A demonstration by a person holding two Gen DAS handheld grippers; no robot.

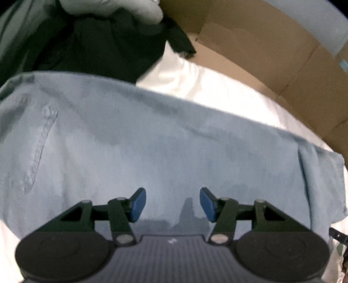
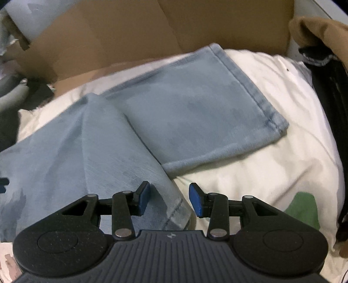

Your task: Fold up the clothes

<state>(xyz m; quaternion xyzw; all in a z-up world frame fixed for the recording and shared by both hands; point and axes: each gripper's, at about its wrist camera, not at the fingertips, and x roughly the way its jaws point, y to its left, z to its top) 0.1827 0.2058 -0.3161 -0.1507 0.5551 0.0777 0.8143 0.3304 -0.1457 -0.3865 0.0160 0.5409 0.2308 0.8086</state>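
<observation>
Left wrist view: left gripper (image 1: 173, 204) has its blue-padded fingers spread wide, nothing between them, hovering over the pale blue denim jeans (image 1: 152, 139). Denim fills most of this view, spread flat; a stitched pocket seam (image 1: 39, 150) runs diagonally on the left side of the fabric. Jeans lie on a white bedsheet (image 1: 208, 87), visible past the far edge of the denim. Beyond that, a dark green-black crumpled garment (image 1: 97, 50) sits at the top left with a light grey-white bundle of cloth (image 1: 113, 10) on top of it. Brown cardboard box wall (image 1: 261, 50) curves along the far right behind the sheet. View is motion-blurred. Right wrist view: right gripper (image 2: 169, 201) is also wide open and empty, fingers straddling the hemmed end of one jean leg (image 2: 174, 209); left pad is over the denim, right pad over the sheet. Whether the pads touch the fabric, cannot tell. That leg runs away toward the upper left; the second leg end (image 2: 195, 113) lies further out, flat, its hem toward the right, partly overlapped by the near leg. White sheet (image 2: 271, 152) surrounds both, with a green patch (image 2: 304, 209) at lower right. Cardboard box (image 2: 130, 32) stands along the back. Tan-brown fabric item (image 2: 322, 30) and black clothing (image 2: 330, 91) at the right edge.
</observation>
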